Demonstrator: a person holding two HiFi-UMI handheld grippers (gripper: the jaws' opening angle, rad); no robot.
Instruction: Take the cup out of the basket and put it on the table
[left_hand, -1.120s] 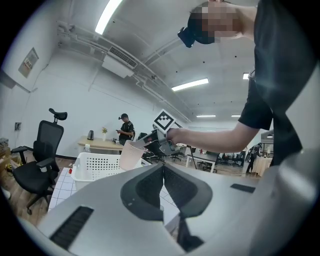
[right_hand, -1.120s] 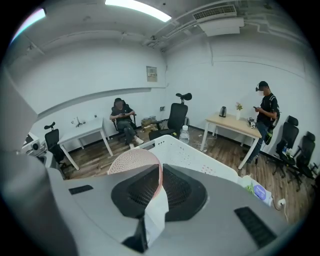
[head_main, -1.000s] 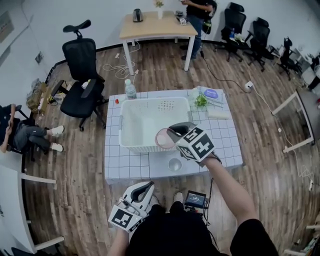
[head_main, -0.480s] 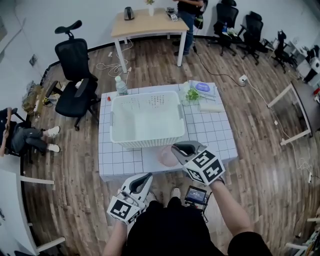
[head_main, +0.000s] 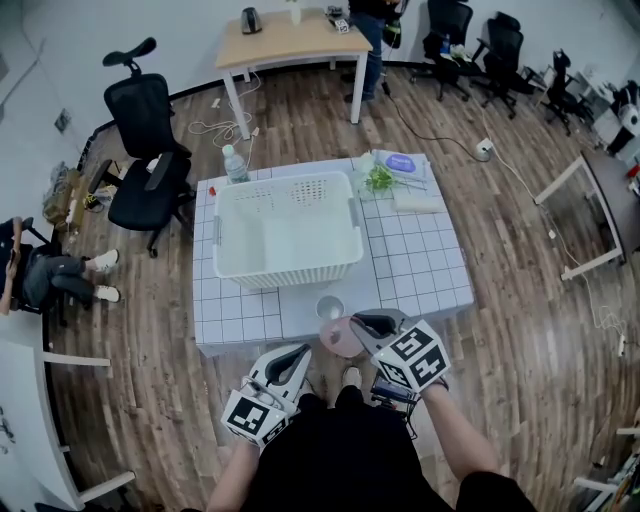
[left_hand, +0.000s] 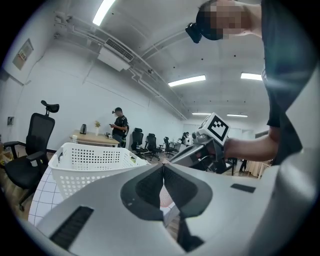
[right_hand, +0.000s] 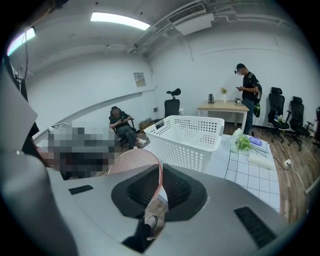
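Moved from perforated white basket (head_main: 288, 272) to table (head_main: 425, 275) edge: textured pink cup (head_main: 338, 338), rim pinched by right gripper (head_main: 358, 324); left gripper (head_main: 299, 353) closed, empty.

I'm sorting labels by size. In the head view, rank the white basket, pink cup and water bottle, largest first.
1. white basket
2. pink cup
3. water bottle
The cup is nearer the camera, so cup versus bottle is unsure.

Bright, even light falls from ceiling strip lights (right_hand: 120, 20), shadows soft, focus sharp, with fisheye bending and dark corners in both gripper views.
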